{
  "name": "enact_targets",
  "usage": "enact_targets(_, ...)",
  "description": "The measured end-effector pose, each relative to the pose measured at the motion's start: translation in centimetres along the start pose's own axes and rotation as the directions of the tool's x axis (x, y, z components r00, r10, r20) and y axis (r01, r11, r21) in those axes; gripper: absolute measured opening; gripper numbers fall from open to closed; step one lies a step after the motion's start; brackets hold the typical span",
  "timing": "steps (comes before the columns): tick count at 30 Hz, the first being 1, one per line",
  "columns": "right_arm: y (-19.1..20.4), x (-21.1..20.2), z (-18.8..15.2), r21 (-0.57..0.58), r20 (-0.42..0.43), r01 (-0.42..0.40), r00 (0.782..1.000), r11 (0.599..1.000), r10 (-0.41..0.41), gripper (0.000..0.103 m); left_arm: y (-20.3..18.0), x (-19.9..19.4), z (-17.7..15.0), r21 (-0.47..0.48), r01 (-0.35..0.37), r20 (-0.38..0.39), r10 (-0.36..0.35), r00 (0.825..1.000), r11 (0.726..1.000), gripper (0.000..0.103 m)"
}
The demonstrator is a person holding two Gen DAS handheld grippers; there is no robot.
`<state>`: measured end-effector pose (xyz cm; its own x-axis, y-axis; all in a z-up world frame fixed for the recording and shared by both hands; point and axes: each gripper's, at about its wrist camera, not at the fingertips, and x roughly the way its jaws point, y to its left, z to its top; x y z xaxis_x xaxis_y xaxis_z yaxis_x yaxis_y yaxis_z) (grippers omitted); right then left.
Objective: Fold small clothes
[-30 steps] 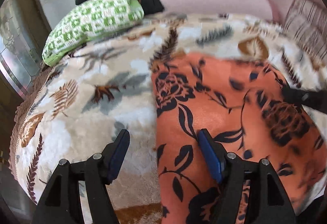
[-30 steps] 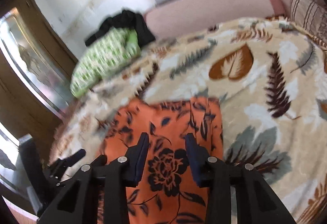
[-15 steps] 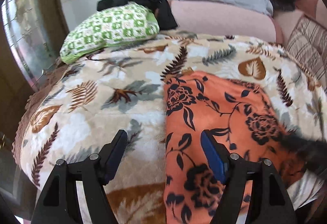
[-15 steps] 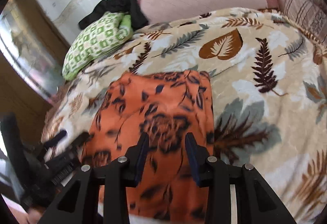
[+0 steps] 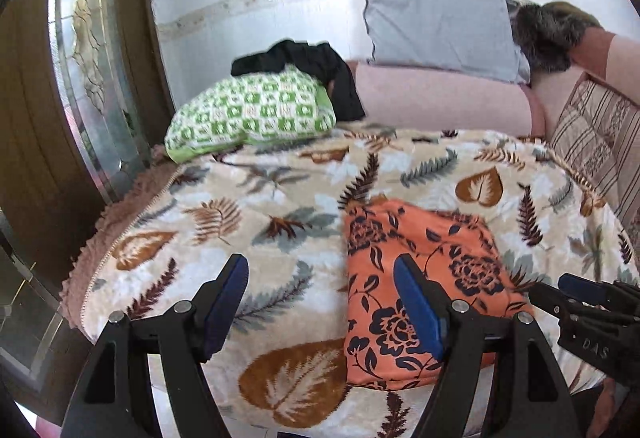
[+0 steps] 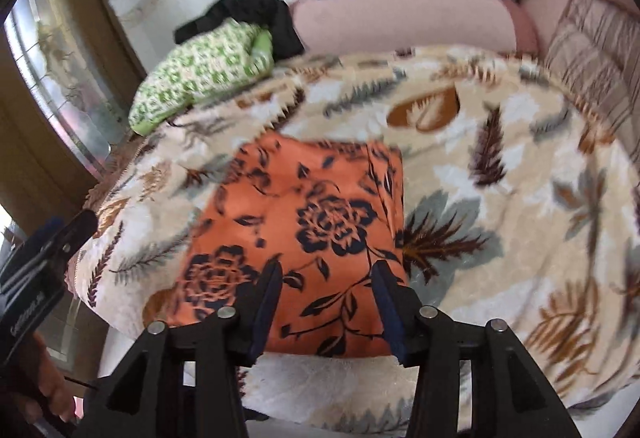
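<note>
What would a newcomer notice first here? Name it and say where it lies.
The folded orange cloth with dark flowers stands out, lying flat near the front edge of the beige leaf-patterned blanket. Behind it, a green-and-white checked pillow sits at the blanket's far left, with a black garment draped over it.

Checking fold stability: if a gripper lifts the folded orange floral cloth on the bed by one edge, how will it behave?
The orange floral cloth looks thin and soft, so it would probably droop and unfold. Its layers lie loose, so they may slide apart. On the plush leaf-print blanket, pushing would likely bunch it.
</note>
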<state>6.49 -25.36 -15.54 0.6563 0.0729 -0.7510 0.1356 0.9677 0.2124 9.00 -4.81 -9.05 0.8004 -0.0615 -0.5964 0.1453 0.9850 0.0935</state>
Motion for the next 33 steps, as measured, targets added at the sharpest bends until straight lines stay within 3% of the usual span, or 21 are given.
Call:
enact_targets(10,2.8,-6.7,0.8,-0.042,0.115,0.044,0.993,0.998,-0.039,0.066,0.2,-5.1,1.3,-0.010,-0.026,0.068,0.026,0.997,1.000,0.083)
enact_targets(21,3.9,-10.4,0.7,-0.050,0.174,0.088,0.982,0.995,-0.078,0.066,1.2,-9.2,2.1,-0.052,-0.057,0.120,0.063,0.991,0.997,0.083)
enact_targets(33,4.4,-13.0,0.4,-0.020,0.197,0.074,0.978,0.997,-0.069,0.066,1.9,-11.7,2.5,-0.065,-0.068,0.152,0.077,0.985,0.996,0.083)
